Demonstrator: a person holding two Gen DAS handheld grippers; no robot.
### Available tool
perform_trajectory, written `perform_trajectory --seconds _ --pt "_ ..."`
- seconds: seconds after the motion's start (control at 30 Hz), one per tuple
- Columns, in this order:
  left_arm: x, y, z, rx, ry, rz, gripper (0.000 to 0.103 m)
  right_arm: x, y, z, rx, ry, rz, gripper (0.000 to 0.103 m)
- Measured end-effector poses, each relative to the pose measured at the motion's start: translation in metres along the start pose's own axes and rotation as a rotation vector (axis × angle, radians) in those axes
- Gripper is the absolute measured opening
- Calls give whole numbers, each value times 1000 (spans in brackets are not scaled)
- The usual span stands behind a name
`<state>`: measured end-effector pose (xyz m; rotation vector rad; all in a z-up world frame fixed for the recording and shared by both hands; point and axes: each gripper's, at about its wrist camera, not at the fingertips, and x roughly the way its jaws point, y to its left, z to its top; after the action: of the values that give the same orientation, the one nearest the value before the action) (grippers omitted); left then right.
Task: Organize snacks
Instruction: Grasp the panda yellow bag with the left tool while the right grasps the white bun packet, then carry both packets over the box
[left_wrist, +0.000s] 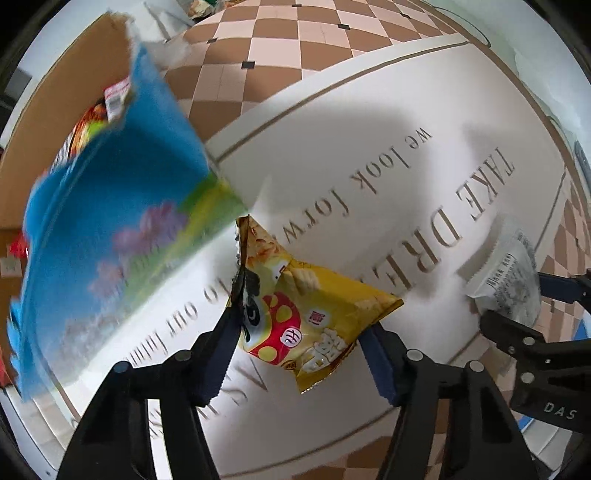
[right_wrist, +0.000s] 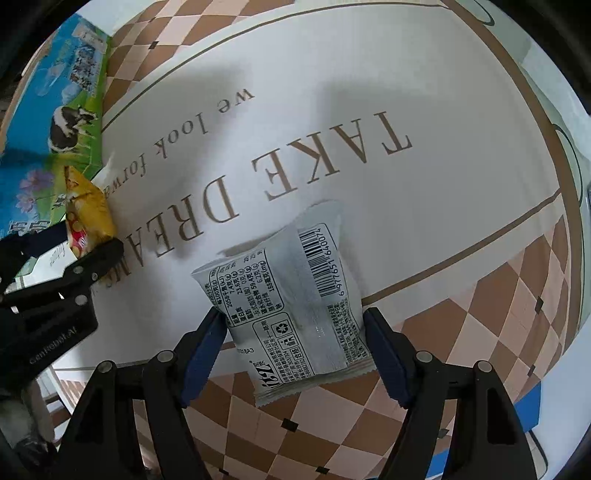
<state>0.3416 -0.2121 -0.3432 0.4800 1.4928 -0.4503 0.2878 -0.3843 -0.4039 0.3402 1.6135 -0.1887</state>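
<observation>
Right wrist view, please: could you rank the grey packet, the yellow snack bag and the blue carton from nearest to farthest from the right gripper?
1. Grey packet: between the right gripper fingers.
2. Yellow snack bag: left, in the left gripper.
3. Blue carton: far left, behind the bag.

The light was bright and even. Big soft gray shadows lay on the white tablecloth (left_wrist: 424, 122), so the light came from above. The blue box (left_wrist: 110, 206) looked smeared and blurry in the left wrist view, but sharper in the right wrist view. The yellow snack bag (left_wrist: 314, 314) and the white snack pack (right_wrist: 295, 302) looked clear, and the small print could be seen. Both pictures were round, with black corners. Straight lines and the floor tiles bent near the edges.
</observation>
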Motion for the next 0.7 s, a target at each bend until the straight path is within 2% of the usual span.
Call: perform_trajectory --seconds 0.33,0.47,0.7 --pt "-7 2 -60 -152 12 -48 59 -1 15 -14 -73 6 3 77" --pt "-18 16 -82 -223 6 -83 55 -4 23 -21 -103 14 19 77" --pt "-62 43 -102 -323 -72 -115 51 -41 46 -24 -178 -34 77 77"
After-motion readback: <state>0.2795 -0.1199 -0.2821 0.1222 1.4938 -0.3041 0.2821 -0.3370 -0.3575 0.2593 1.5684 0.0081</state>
